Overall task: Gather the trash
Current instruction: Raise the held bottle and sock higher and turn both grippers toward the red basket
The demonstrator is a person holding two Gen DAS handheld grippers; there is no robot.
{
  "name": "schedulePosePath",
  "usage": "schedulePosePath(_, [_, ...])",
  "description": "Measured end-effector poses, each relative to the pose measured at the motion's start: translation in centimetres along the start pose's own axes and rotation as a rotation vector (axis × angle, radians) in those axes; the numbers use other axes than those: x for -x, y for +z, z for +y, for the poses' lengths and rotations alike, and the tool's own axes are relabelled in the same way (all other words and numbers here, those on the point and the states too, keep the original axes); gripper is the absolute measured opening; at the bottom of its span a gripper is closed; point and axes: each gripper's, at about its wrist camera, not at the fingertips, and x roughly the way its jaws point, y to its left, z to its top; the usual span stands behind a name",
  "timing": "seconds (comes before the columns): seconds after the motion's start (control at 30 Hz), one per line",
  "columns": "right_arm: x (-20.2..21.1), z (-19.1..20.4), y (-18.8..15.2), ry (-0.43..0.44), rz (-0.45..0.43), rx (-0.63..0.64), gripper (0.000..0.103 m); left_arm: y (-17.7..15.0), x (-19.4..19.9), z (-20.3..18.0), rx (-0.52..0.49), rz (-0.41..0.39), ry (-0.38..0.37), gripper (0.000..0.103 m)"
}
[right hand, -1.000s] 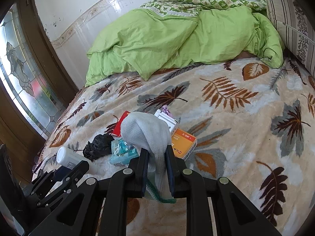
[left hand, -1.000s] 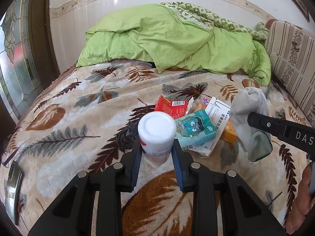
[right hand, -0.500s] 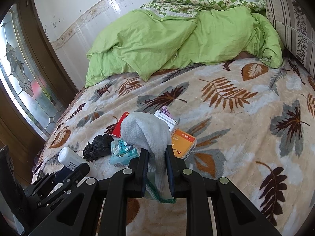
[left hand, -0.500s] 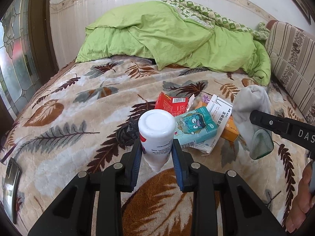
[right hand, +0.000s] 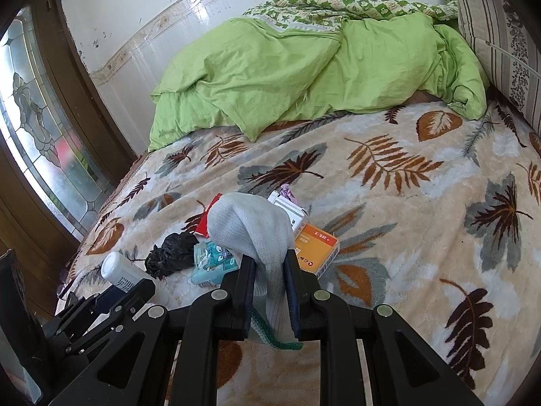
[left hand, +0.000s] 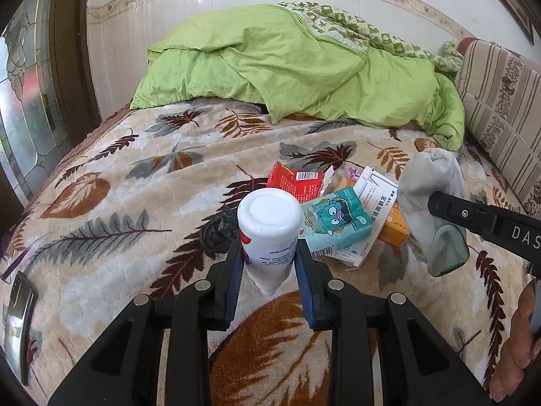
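My left gripper (left hand: 269, 264) is shut on a white plastic bottle (left hand: 268, 226), held bottom-up above the bed; the same bottle (right hand: 121, 272) shows at the lower left of the right wrist view. My right gripper (right hand: 269, 280) is shut on a grey sock (right hand: 252, 228) with a green cuff, also seen as the sock (left hand: 429, 186) at the right of the left wrist view. On the blanket beyond lie a red packet (left hand: 294, 184), a teal tissue pack (left hand: 336, 221), a white box (left hand: 375, 199), an orange box (right hand: 316, 248) and a crumpled black bag (right hand: 170, 258).
The bed carries a leaf-patterned blanket (right hand: 405, 203) with a rumpled green duvet (left hand: 287, 67) at the far end. A striped cushion (left hand: 503, 101) lines the right side. A phone (left hand: 18, 318) lies at the bed's left edge, by a stained-glass door (right hand: 37, 128).
In the left wrist view the scene has slid slightly, with the duvet lower and the trash pile a touch further. Both grips are unchanged.
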Motion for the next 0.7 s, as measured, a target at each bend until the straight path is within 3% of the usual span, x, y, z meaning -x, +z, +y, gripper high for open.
schedulePosePath(0.7, [-0.01, 0.56, -0.06, 0.004, -0.001, 0.007, 0.018, 0.15, 0.16, 0.19, 0.011, -0.004, -0.012, 0.029])
